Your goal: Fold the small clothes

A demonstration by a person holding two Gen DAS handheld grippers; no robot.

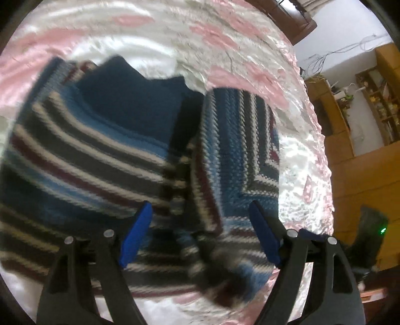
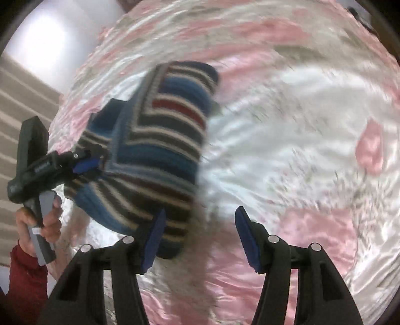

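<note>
Both grippers spread wide, gripping nothing: left gripper and right gripper over striped knit sweater on pink satin bedspread.

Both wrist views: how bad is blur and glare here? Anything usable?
Left wrist: striped sweater smeared by motion blur, gripper fingers sharp, satin bedspread throws glare. Right wrist: sweater and bedspread both streaked, strong sheen at right; fisheye bends the edges in both.
</note>
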